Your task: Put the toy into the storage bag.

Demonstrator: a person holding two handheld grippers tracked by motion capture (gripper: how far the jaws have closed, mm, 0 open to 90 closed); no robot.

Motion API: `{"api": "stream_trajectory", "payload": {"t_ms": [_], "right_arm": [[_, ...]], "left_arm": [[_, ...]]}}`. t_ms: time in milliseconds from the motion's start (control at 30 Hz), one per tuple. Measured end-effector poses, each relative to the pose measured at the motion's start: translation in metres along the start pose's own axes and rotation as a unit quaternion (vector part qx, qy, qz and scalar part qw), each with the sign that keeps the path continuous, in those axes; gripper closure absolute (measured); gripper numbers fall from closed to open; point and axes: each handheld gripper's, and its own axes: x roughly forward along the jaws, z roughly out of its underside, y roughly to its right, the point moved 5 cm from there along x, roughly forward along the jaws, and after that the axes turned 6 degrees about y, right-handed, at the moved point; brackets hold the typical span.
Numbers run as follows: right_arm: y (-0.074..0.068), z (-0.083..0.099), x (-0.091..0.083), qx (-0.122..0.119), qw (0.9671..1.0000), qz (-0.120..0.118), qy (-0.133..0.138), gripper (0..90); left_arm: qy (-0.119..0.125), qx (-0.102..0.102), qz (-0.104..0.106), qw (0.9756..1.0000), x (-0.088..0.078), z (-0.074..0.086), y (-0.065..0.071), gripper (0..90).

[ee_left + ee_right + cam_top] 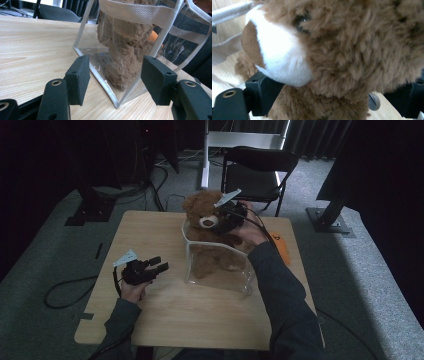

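A brown teddy bear (202, 222) stands in a clear plastic bag (220, 275) with white trim at the middle of the wooden table (165, 315); its head and shoulders rise above the bag's rim. My right gripper (227, 220) reaches in from the right and is shut on the teddy bear's neck, just under the white muzzle. In the right gripper view the bear's head (352, 50) lies between the jaws of that gripper (334, 87). My left gripper (161, 264) rests open to the left of the bag. In the left gripper view it (116, 65) faces the bag's corner (95, 72) without touching it.
A black folding chair (257, 170) stands beyond the table's far edge, beside a white stand (205, 155). An orange strip (281, 247) lies on the table right of the bag. Cables trail on the floor at the left. The bag's woven handle (135, 12) hangs across its top.
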Motion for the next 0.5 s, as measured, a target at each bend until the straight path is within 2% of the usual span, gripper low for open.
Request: {"api": "stream_trajectory", "payload": {"t_ms": [167, 367, 500], "right_arm": [[0.002, 0.002, -0.005, -0.001, 1.0, 0.003, -0.005, 10.2], [0.0, 0.003, -0.016, -0.02, 0.9997, -0.005, -0.009, 10.1], [0.002, 0.003, -0.022, -0.01, 0.9998, -0.016, 0.005, 10.2]], "left_arm": [[0.001, 0.0, 0.0, 1.0, -0.001, 0.0, -0.001, 40.9], [0.003, -0.001, -0.001, 1.0, -0.002, -0.001, -0.001, 40.9], [0.003, -0.001, -0.001, 1.0, -0.002, -0.001, -0.001, 40.9]]}}
